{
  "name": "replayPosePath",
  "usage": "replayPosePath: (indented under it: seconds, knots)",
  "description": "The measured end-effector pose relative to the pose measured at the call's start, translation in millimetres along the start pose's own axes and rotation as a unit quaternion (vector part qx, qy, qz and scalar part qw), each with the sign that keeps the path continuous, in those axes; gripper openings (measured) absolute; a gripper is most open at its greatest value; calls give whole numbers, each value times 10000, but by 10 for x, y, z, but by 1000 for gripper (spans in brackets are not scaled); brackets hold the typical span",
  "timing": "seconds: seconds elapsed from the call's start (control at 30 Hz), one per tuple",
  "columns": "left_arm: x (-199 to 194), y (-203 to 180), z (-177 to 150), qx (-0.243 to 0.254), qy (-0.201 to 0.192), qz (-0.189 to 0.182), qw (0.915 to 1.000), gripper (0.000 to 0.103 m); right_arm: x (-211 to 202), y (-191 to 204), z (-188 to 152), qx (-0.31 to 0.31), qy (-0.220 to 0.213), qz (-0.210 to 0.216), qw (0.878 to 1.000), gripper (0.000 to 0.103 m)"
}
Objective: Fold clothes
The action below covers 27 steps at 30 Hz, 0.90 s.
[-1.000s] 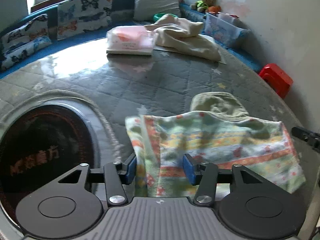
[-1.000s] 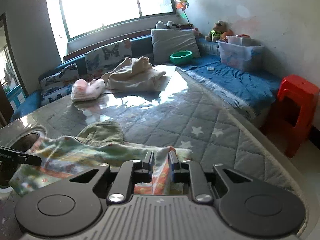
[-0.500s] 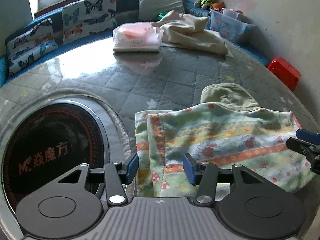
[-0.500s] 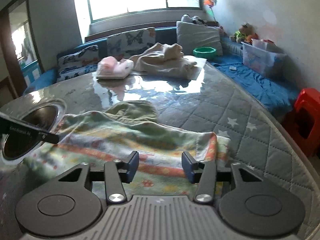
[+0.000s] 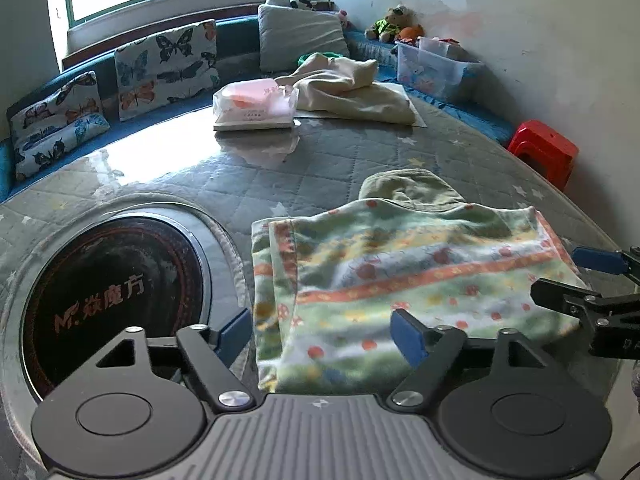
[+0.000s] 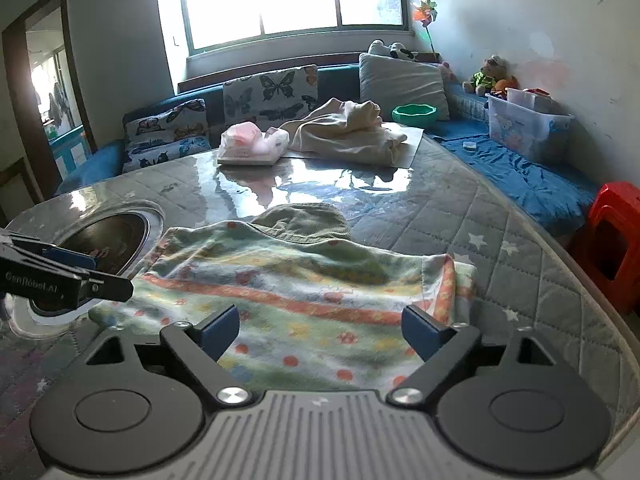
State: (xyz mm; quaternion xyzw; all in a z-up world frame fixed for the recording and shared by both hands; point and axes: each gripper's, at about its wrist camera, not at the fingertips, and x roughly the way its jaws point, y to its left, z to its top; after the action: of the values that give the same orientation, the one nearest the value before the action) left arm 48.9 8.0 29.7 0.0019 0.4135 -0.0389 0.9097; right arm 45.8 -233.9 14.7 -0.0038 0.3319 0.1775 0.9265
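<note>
A pastel striped garment with small red prints lies folded on the quilted table top, partly covering an olive green garment. My left gripper hovers over the striped garment's near left edge. Its jaws are opening, and the pads do not press the cloth. In the right wrist view the same striped garment lies below my right gripper. Those jaws are also opening wide, with nothing gripped. The olive garment shows behind. Each gripper appears at the edge of the other's view, the right gripper and the left gripper.
A round black cooker plate is sunk into the table at the left. A pink bagged package and a cream garment lie at the far side. A red stool stands off the right edge, with a plastic bin on the bench.
The right gripper let go of the striped garment's corner and spread wide. The left jaws widened too. Both grippers drew back, and the garment now rests flat on the table.
</note>
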Motion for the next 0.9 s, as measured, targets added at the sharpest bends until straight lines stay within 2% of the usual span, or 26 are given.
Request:
replayPosePath:
  seconds: [0.1, 0.33, 0.57, 0.9]
  knots:
    - [-48, -43, -71, 38, -60, 4, 10000, 92, -58, 45, -35, -1, 0, -73, 10000, 101]
    - [-141, -118, -227, 70, -98, 10, 9999, 103, -171, 123, -130, -8, 5, -176, 9998, 103]
    - [-249, -153, -369, 88, -132, 30, 9999, 103, -257, 171, -236, -1, 71, -423, 9991, 103]
    - [-429, -221, -602, 140, -204, 84, 9997, 103, -433, 198, -408, 179, 11, -333, 9993, 103]
